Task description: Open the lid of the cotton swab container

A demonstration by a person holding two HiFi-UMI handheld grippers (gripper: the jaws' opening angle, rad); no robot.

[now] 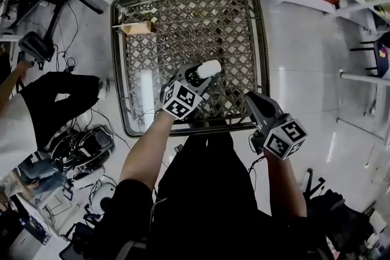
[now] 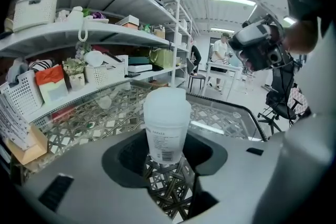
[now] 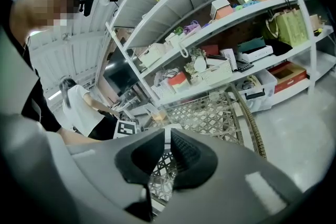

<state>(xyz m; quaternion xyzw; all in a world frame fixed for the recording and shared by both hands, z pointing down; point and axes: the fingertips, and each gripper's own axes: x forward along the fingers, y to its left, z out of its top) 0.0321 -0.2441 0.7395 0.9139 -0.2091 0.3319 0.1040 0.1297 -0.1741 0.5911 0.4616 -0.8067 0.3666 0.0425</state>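
The task's thing, a translucent white cylindrical plastic cotton swab container (image 2: 167,128), is located over the near middle part of the glass-topped woven rattan table (image 1: 183,27), a short way in from the table's near edge. The container is pinched by the left gripper (image 1: 201,75): its two dark pads are set against opposite sides of the container's lower body, and the printed label is turned toward that gripper's camera. The frosted white lid (image 2: 167,101) is seen seated on the container's top, with no gap visible at its seam, so the lid is judged to be still closed. The right gripper (image 1: 253,100) is held at the table's near right corner, well apart from the container; its jaws are pressed almost together, with only a thin slit left between them, and nothing is carried in them. Whether the container's base rests on the table's glass or is raised slightly cannot be told. As to progress, the securing of the container is judged done; the opening itself is not begun. It is judged that the right gripper must yet be brought from the table's corner to the lid and the lid lifted or flipped while the body is kept steady.
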